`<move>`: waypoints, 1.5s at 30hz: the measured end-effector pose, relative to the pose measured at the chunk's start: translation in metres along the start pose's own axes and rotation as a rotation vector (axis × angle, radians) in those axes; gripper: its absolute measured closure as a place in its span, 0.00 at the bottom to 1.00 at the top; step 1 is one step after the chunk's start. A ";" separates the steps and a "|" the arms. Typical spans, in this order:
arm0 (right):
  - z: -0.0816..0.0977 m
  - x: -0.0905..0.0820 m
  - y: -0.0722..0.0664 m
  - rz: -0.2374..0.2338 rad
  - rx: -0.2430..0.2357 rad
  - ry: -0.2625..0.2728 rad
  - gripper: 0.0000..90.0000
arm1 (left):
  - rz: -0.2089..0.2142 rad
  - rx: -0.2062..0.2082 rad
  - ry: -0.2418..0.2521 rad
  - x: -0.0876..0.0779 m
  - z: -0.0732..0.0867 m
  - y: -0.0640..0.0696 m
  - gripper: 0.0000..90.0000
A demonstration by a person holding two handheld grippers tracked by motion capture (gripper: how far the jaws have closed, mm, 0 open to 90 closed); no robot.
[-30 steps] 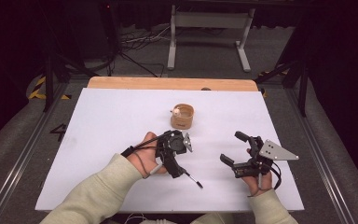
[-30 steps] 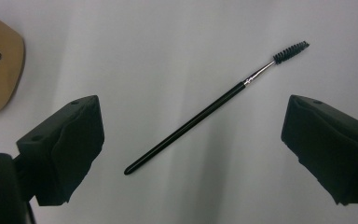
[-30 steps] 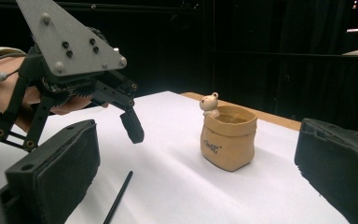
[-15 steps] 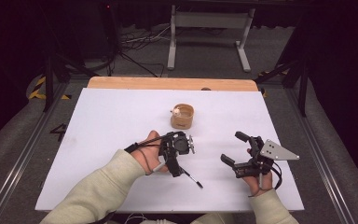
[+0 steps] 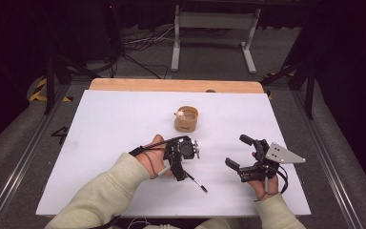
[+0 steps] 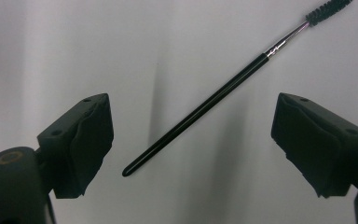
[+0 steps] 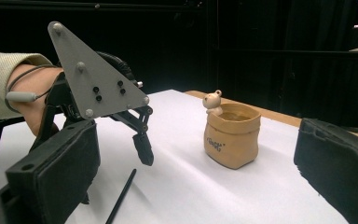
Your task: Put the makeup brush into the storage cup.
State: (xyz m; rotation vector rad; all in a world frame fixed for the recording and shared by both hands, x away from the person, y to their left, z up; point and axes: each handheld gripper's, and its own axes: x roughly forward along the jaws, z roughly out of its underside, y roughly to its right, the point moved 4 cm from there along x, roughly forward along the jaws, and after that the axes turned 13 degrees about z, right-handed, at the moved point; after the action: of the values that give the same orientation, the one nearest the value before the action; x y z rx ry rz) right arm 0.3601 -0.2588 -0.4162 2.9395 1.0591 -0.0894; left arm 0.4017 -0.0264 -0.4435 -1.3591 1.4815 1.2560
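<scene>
Left tool [image 5: 183, 168] shifted slightly left since earlier, jaws wide, above brush [image 6: 214, 99]; right tool [image 5: 242, 152] wide, unmoved.

I see a slim black brush [image 6: 205, 106] lying flat, diagonal mid-frame, bristle tip upper right, tan bear pot [image 5: 186, 119] upright at centre

white table [image 5: 105, 143] bears brush [image 5: 196, 182] and bear pot [image 5: 187, 119].

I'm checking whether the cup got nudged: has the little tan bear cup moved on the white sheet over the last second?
No. In the high view the bear cup sits in the same spot, just before the wooden table edge.
</scene>
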 end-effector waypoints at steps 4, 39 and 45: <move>0.000 0.000 0.000 -0.004 -0.002 0.002 0.00 | -0.004 0.004 -0.006 0.002 0.000 -0.001 0.16; 0.003 0.001 0.000 -0.025 0.013 -0.012 0.01 | 0.066 0.009 -0.037 0.020 0.008 -0.009 0.33; 0.003 0.001 0.001 -0.024 0.021 -0.014 0.01 | 0.067 0.007 -0.036 0.019 0.009 -0.007 0.39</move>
State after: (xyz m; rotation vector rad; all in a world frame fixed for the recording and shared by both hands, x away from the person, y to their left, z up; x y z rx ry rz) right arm 0.3613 -0.2588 -0.4191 2.9401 1.0987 -0.1216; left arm 0.4051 -0.0219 -0.4646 -1.2847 1.5167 1.3092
